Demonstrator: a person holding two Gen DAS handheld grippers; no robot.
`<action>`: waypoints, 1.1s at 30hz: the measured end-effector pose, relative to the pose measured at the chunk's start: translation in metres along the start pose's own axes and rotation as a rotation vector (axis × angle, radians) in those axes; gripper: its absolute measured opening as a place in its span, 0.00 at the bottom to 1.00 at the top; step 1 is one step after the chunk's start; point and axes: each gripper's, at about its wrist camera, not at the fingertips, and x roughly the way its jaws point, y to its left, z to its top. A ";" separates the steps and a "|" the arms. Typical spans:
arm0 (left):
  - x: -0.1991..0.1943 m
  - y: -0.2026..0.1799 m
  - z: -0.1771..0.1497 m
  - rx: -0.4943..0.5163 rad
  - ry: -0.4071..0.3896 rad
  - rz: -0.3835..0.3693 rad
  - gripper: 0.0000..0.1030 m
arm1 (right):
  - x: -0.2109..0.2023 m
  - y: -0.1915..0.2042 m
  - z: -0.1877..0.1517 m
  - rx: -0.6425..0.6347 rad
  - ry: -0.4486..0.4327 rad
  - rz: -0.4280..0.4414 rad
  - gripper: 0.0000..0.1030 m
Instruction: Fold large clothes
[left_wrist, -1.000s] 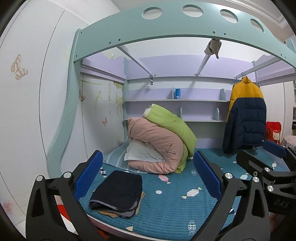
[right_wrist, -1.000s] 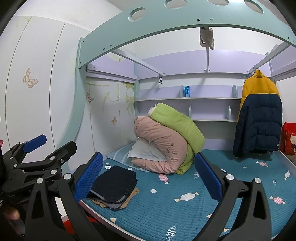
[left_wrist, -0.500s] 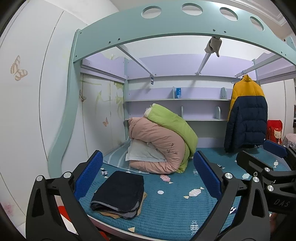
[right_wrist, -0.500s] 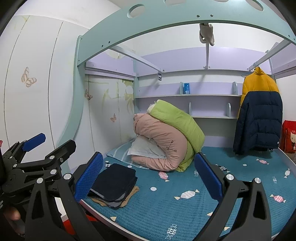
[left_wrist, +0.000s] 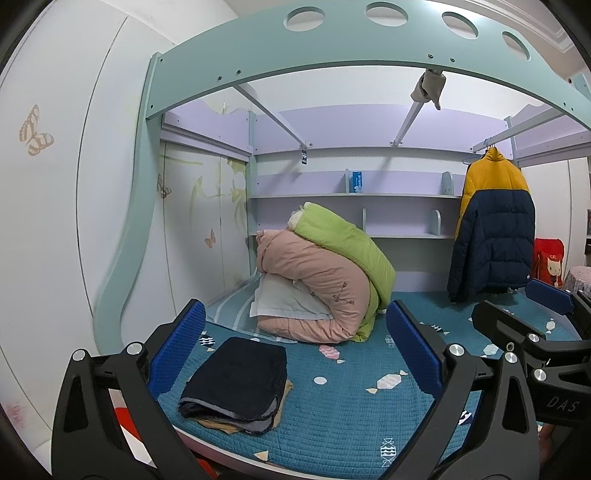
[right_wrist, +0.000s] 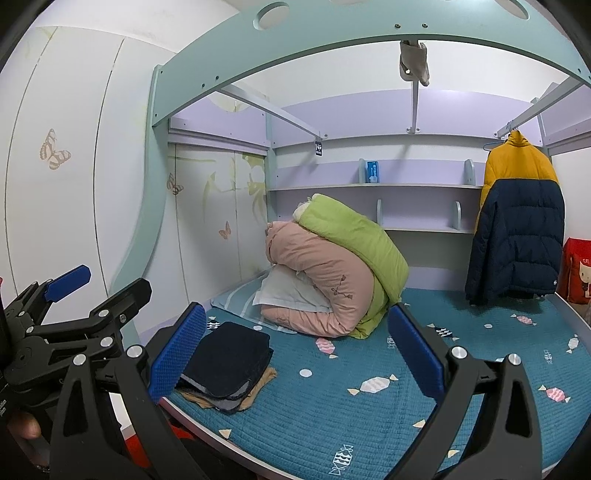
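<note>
The bed (left_wrist: 332, 417) lies wide before me, the rolled quilts (left_wrist: 325, 284) at its back. The folded clothes (left_wrist: 236, 387) sit stacked at its near left corner, close to the edge. My left gripper (left_wrist: 295, 354) and right gripper (right_wrist: 295, 350) both gape wide, holding nothing. A careless brush could tip the stack off.

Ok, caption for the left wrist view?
Open left hand-held gripper facing folded dark clothes on the teal bed, puffer jacket hanging behind.
</note>
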 end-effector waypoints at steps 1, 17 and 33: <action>0.000 0.000 0.000 -0.001 0.000 0.001 0.95 | 0.000 0.000 0.000 0.000 0.000 -0.001 0.93; 0.001 -0.002 -0.002 0.003 -0.003 0.002 0.95 | 0.001 -0.003 -0.001 -0.001 0.002 -0.001 0.93; 0.002 -0.002 -0.003 0.004 -0.002 0.009 0.95 | 0.002 -0.006 -0.003 0.004 0.006 0.002 0.93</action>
